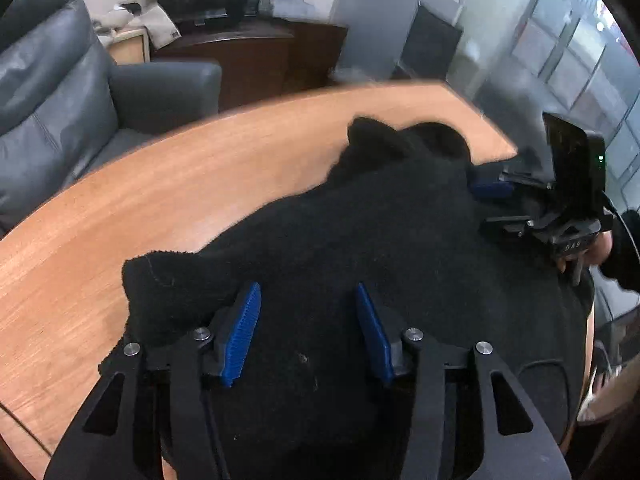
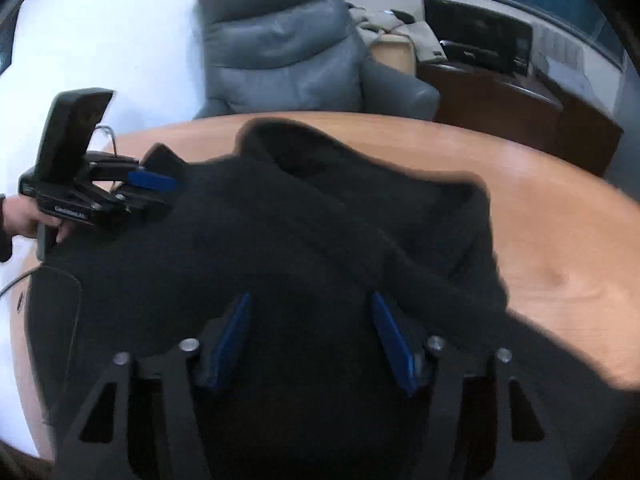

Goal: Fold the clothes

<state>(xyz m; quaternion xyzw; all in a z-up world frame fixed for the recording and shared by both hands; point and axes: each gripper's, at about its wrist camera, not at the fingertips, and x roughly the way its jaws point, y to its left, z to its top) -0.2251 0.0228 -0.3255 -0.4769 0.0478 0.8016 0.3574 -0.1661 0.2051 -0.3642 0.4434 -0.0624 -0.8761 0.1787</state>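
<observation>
Left wrist view
Table: rounded wooden table (image 1: 168, 184), warm orange-brown with fine grain and a curved edge.
Room: a grey leather armchair (image 1: 60, 112) stands beyond the table's far edge; behind it is a dark wooden desk (image 1: 248, 60) carrying a black monitor (image 1: 208, 0); frosted glass panels fill the right side.
Garment: a black fleece garment (image 1: 360, 232), fuzzy and matte, lies bunched across the table, with one stitched corner turned up at the left and two soft humps at its far end.
Left tool: the left tool (image 1: 308, 328) hangs over the garment's near part, its ribbed blue pads (image 1: 242, 332) spread wide, nothing between them.
Right tool: the right tool (image 1: 490, 189) is at the garment's right edge, held by a hand (image 1: 600, 246); only one blue pad shows against the cloth, so I cannot tell from here how wide it stands.

Right wrist view
Table: the same wood, glossy where light falls on the right.
Room: white floor at left, the armchair (image 2: 280, 48) straight ahead, the desk (image 2: 520, 108) and monitor (image 2: 476, 36) to the right.
Garment: the dark heap (image 2: 340, 220) covers the table's middle in thick, blurred folds.
Right tool: the right tool (image 2: 310, 332) has its blue pads wide apart above the cloth, gripping nothing.
Left tool: the left tool (image 2: 154, 180) sits at the garment's left edge.
</observation>
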